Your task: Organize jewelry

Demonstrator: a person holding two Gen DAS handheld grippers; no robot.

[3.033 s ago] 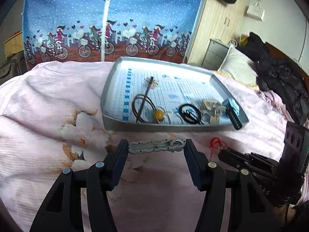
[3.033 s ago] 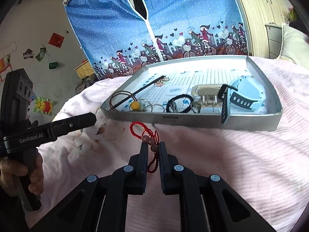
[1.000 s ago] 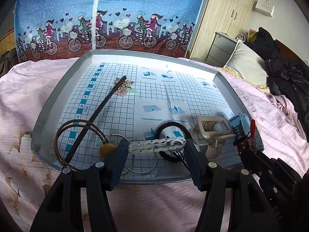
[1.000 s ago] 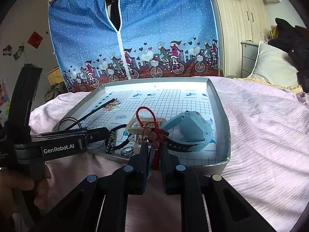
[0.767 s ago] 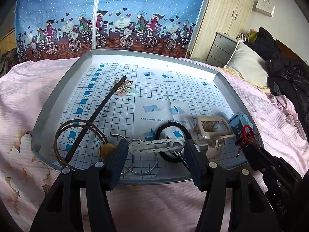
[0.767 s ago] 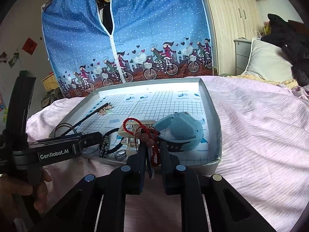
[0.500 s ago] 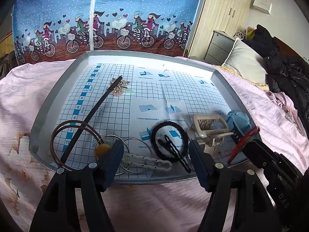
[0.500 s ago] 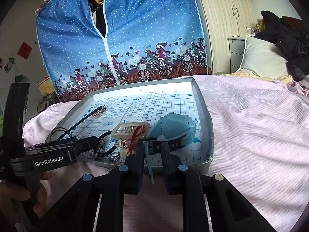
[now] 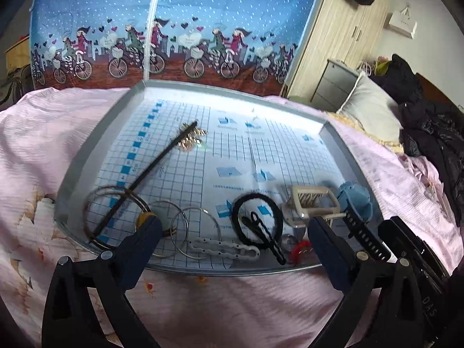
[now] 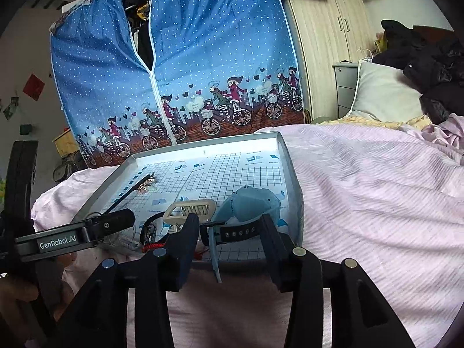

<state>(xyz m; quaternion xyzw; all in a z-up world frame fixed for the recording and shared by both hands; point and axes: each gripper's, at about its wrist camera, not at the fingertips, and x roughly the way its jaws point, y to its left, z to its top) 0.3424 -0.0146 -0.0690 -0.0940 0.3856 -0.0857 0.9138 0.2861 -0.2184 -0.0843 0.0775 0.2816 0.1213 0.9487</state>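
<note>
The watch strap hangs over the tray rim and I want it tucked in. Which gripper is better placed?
Right. The right gripper is open with the watch strap between its fingers; the left gripper faces the white clip.

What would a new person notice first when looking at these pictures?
Probably the grey tray lined with blue grid paper, lying on a pink bedspread; small things crowd its near edge, among them a light-blue watch, a black hair tie and a white chain piece. Next comes the bright blue cyclist-printed fabric wardrobe behind the bed. Both grippers, left and right, are open and empty.
</note>
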